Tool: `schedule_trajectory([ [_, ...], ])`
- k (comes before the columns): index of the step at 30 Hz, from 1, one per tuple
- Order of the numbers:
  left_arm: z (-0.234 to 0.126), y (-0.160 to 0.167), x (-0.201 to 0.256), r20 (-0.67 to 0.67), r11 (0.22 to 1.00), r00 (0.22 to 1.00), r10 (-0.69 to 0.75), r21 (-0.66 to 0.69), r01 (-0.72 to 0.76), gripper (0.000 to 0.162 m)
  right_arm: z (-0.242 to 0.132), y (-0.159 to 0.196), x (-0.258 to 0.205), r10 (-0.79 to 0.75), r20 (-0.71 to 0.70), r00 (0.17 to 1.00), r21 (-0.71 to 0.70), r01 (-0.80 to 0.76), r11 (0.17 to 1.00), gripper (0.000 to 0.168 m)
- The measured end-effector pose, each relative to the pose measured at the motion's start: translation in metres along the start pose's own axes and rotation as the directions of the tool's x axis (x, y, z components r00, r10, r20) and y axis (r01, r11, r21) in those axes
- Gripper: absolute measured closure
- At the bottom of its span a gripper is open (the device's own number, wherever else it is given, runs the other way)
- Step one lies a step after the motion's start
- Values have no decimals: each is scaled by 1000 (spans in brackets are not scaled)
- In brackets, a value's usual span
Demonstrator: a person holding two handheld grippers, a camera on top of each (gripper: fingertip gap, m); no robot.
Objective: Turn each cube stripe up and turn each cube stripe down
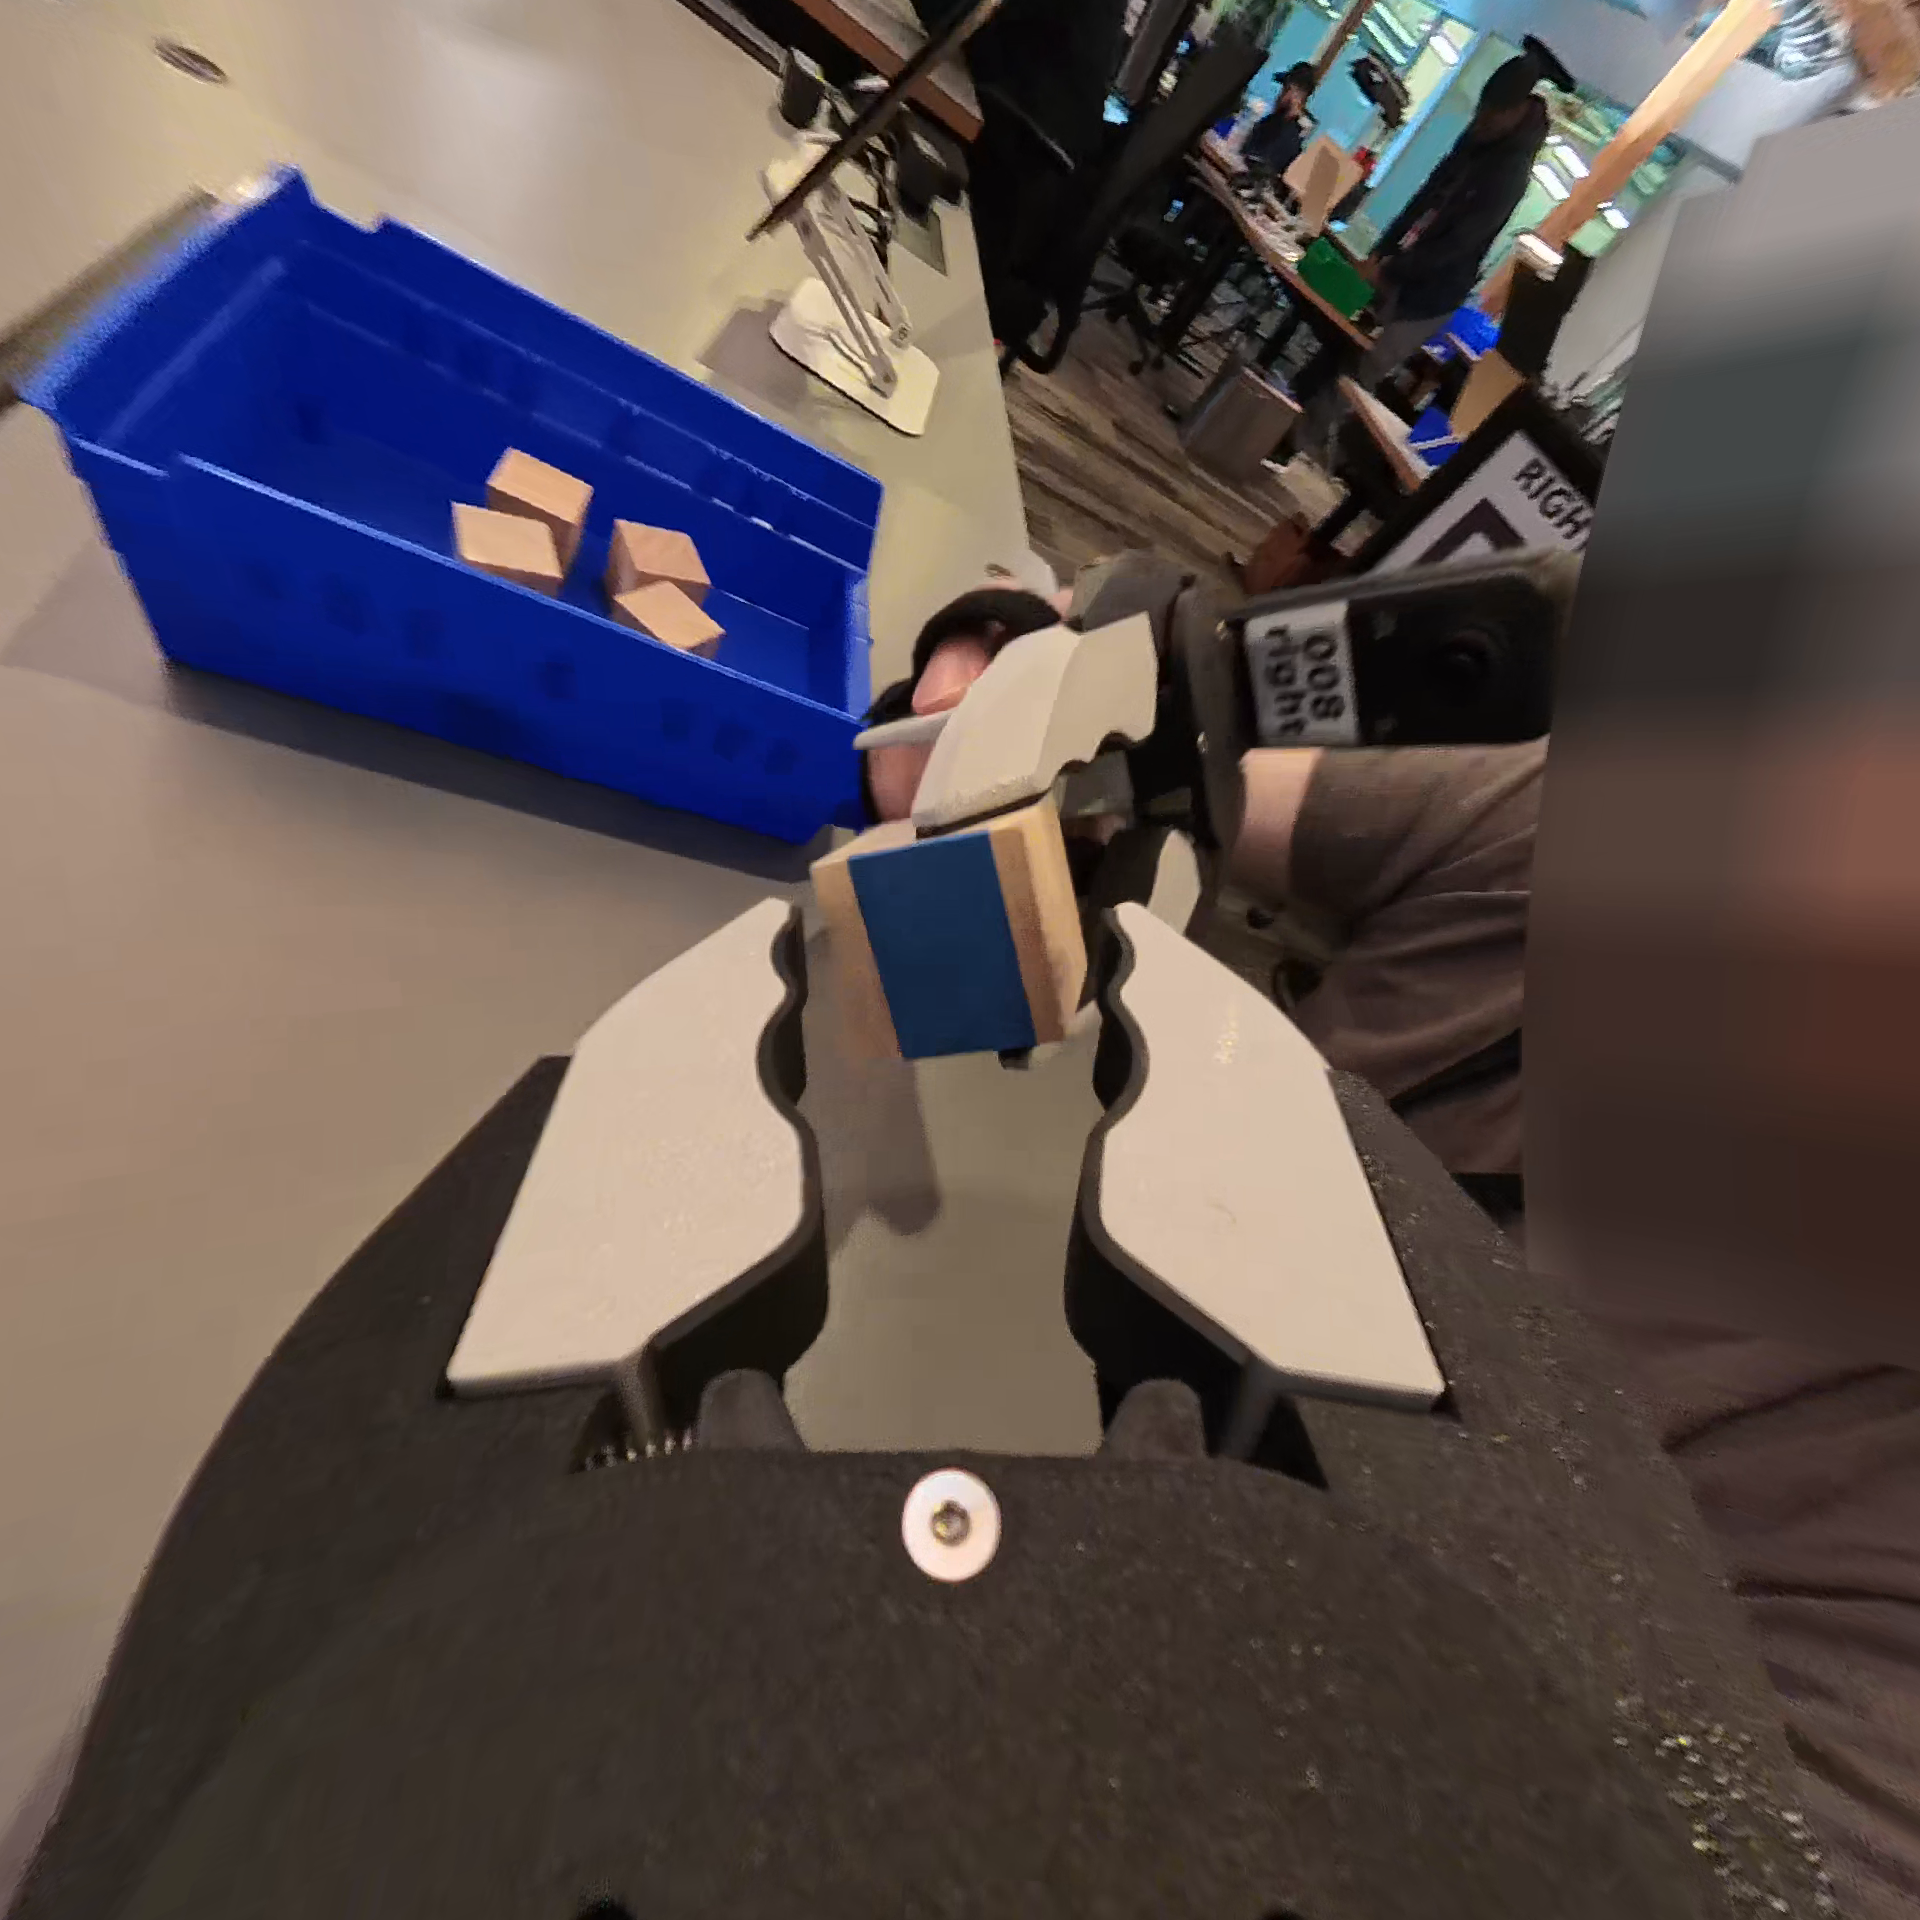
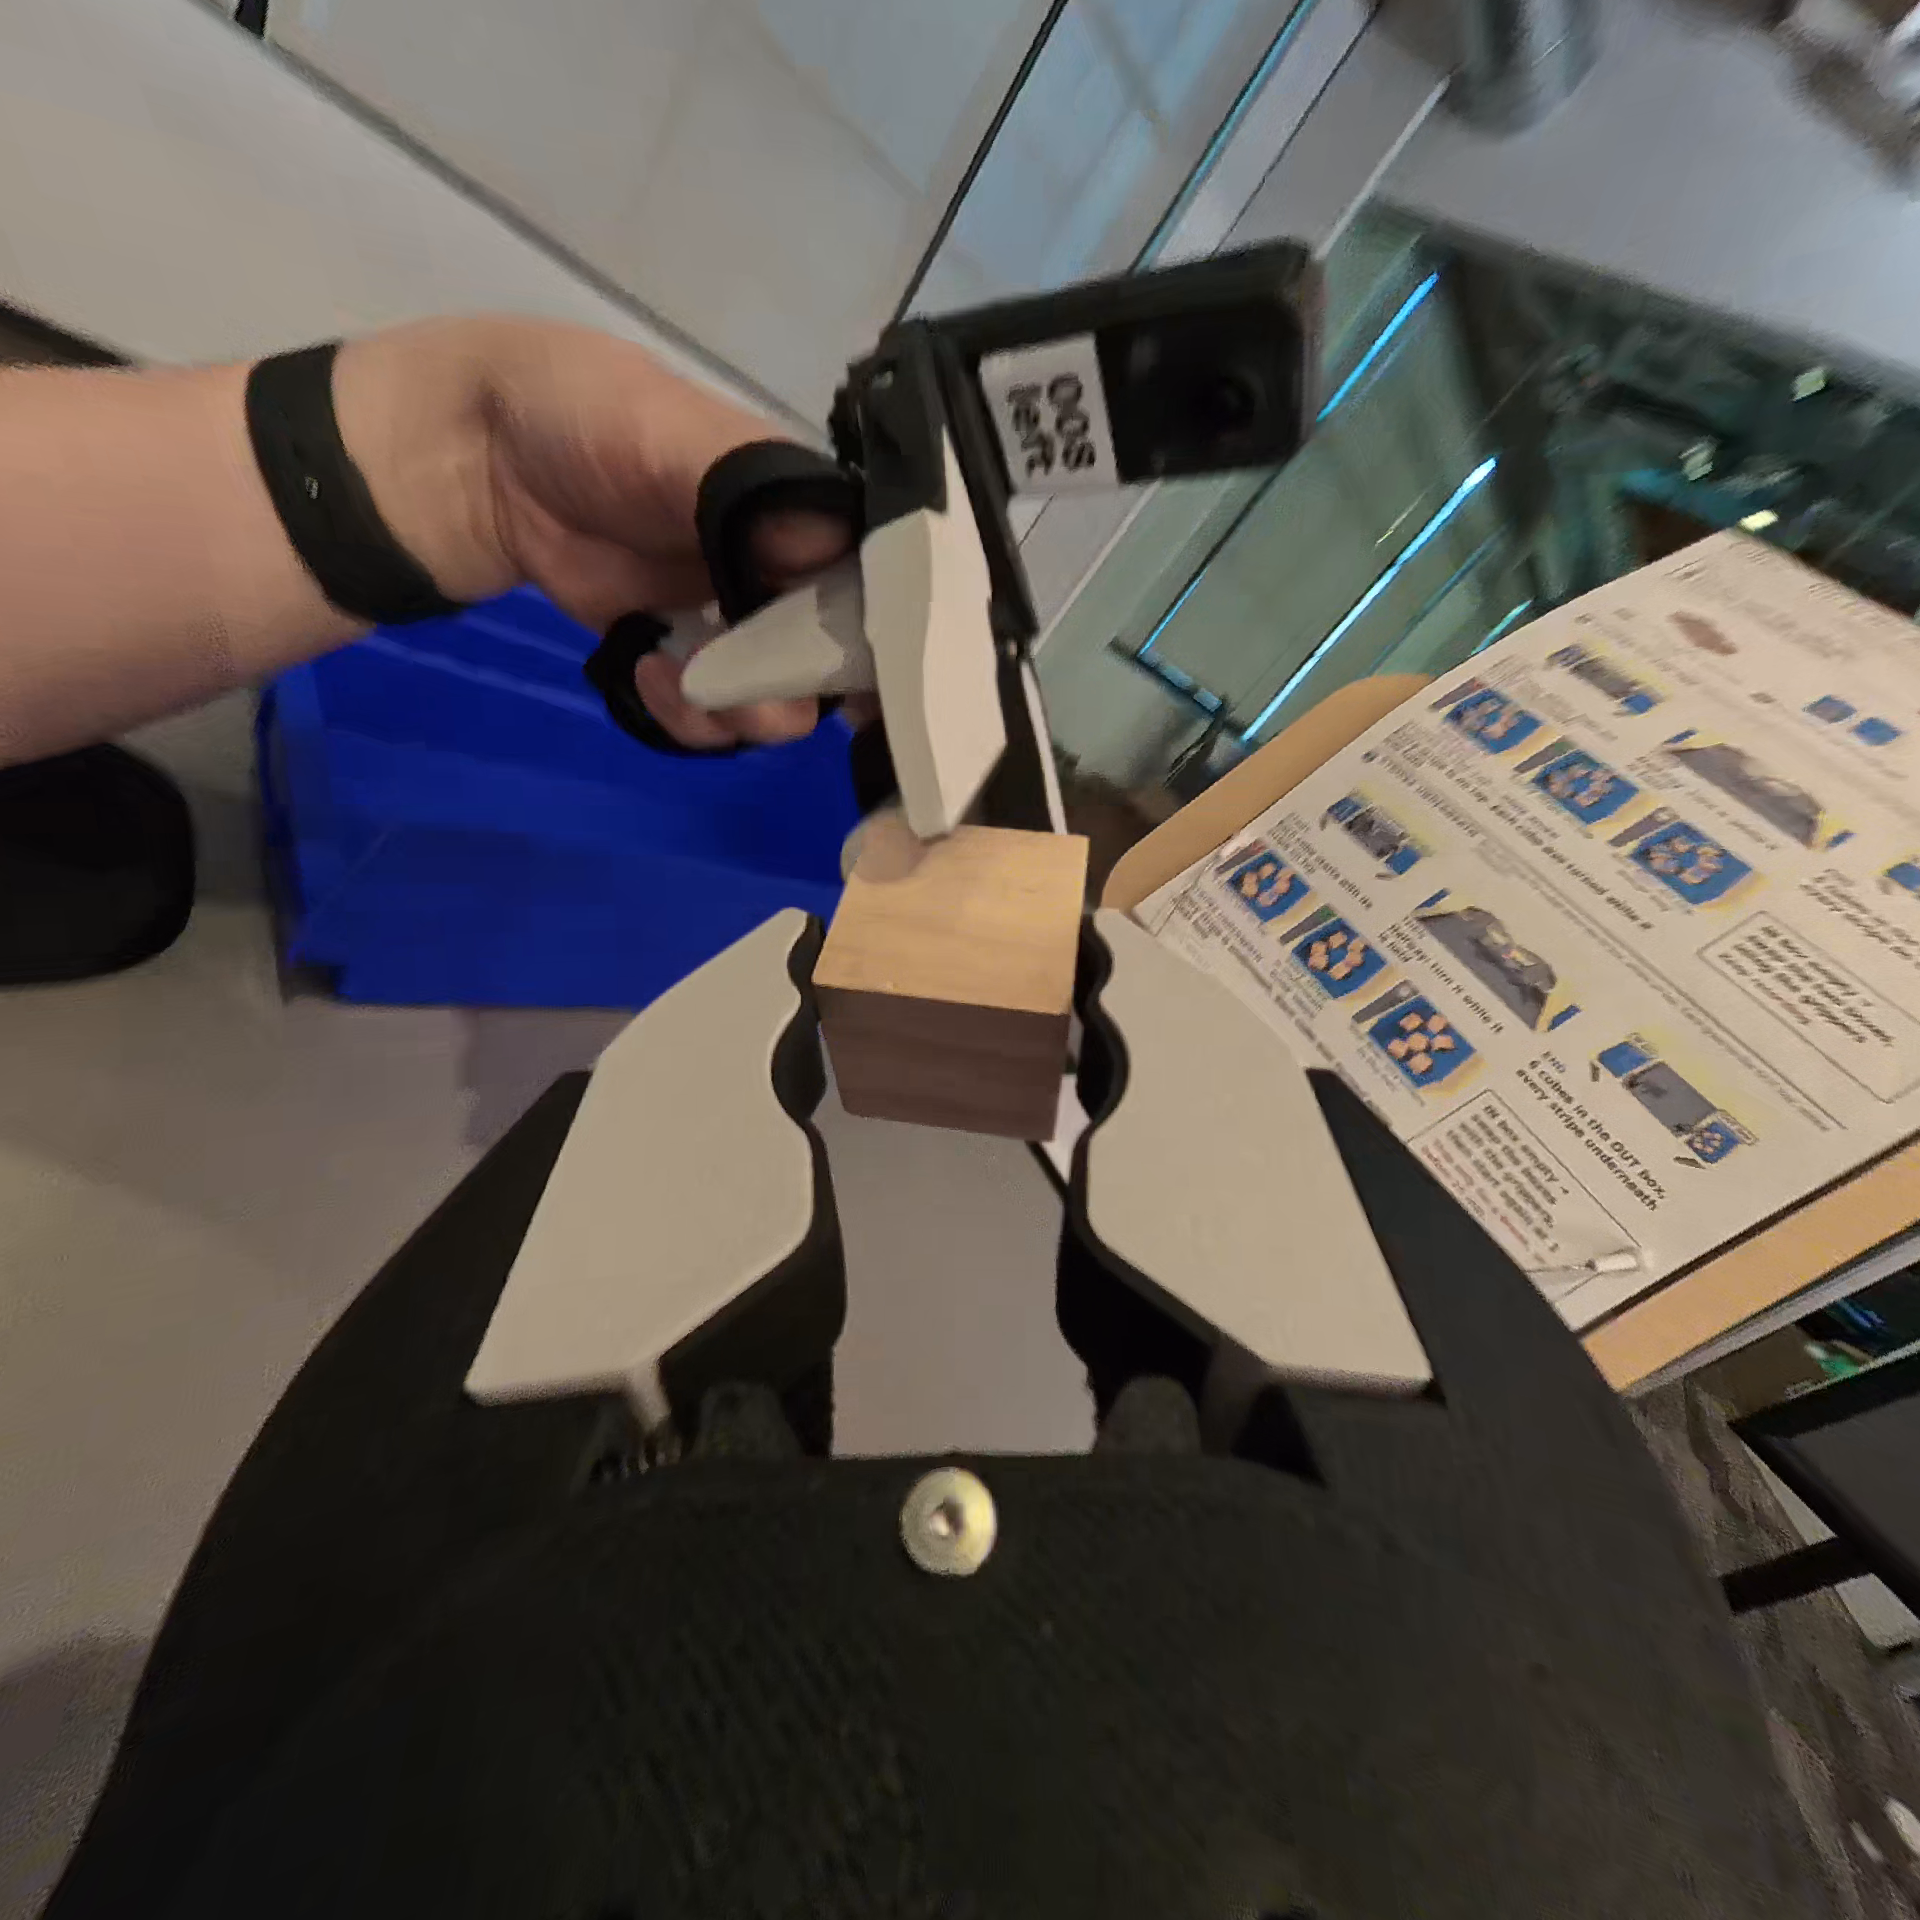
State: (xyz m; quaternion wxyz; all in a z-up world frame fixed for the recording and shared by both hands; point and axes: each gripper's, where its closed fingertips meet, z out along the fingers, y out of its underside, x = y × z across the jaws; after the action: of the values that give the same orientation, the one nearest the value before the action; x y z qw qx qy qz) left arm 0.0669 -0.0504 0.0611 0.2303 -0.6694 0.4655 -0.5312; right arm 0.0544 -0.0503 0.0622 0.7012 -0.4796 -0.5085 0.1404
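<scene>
A wooden cube (image 1: pixel 951 966) with a blue stripe on the face turned toward the left camera hangs above the table. My right gripper (image 1: pixel 995 935) comes in from the right and is shut on it, one finger on top and one below. In the right wrist view the cube (image 2: pixel 945 1008) sits pinched between the right gripper's (image 2: pixel 951 940) fingers, and the stripe is hidden. My left gripper (image 1: pixel 954 935) closely flanks the cube's sides, with a thin gap showing on the lower left. It also shows in the right wrist view (image 2: pixel 995 826), reaching down from above.
A blue bin (image 1: pixel 520 301) stands on the grey table (image 1: pixel 312 987) to the left, with several plain-looking wooden cubes (image 1: pixel 540 520) inside; it also shows in the right wrist view (image 2: pixel 520 831). A picture sheet on a board (image 2: pixel 1558 935) lies at the right. People stand far behind.
</scene>
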Motion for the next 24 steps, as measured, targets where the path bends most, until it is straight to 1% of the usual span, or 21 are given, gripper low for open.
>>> schedule_trajectory([
  [1, -5, -1, -2, 26, 1000, 1000, 9, 7, -9, 108, -2, 3, 7, -12, 28, 1000, -56, 14, 998, 121],
  [3, -17, -6, -5, 73, 999, 997, 23, 35, -26, 110, -15, 19, 34, -8, 69, 998, -231, 24, 973, 121],
  [5, -30, -10, -8, 121, 997, 992, 25, 67, -33, 113, -47, 45, 62, 99, 123, 987, -435, -36, 900, 121],
  [6, -35, -12, -9, 142, 996, 990, 20, 78, -31, 114, -68, 60, 75, 172, 118, 978, -521, -86, 849, 121],
  [8, -44, -12, -10, 169, 996, 986, 9, 85, -23, 116, -115, 99, 94, 295, 71, 953, -694, -165, 701, 121],
  [9, -46, -11, -10, 178, 996, 984, 9, 81, -23, 118, -138, 121, 98, 318, 55, 946, -772, -162, 615, 121],
  [10, -48, -10, -11, 191, 997, 981, 12, 74, -27, 120, -160, 144, 97, 330, 67, 942, -840, -125, 528, 121],
  [11, -50, -9, -12, 209, 997, 978, 18, 65, -32, 121, -178, 163, 91, 352, 100, 931, -885, -79, 459, 121],
  [12, -51, -7, -14, 227, 998, 974, 22, 55, -36, 121, -188, 176, 81, 403, 139, 905, -909, -45, 414, 120],
  [13, -52, -6, -15, 239, 998, 971, 27, 46, -39, 121, -190, 185, 71, 454, 170, 875, -918, -27, 395, 121],
  [16, -51, -5, -15, 243, 998, 970, 31, 37, -41, 121, -175, 203, 54, 546, 219, 809, -917, -20, 398, 121],
  [18, -50, -4, -13, 224, 999, 974, 32, 33, -40, 121, -174, 219, 47, 563, 231, 794, -933, 17, 358, 121],
  [21, -48, -5, -6, 184, 998, 982, 42, 40, -50, 121, -172, 236, 32, 611, 248, 751, -945, 49, 323, 121],
  [24, -49, -4, -10, 218, 997, 974, 62, 21, -69, 121, -176, 254, 28, 608, 218, 763, -968, 88, 237, 121],
])
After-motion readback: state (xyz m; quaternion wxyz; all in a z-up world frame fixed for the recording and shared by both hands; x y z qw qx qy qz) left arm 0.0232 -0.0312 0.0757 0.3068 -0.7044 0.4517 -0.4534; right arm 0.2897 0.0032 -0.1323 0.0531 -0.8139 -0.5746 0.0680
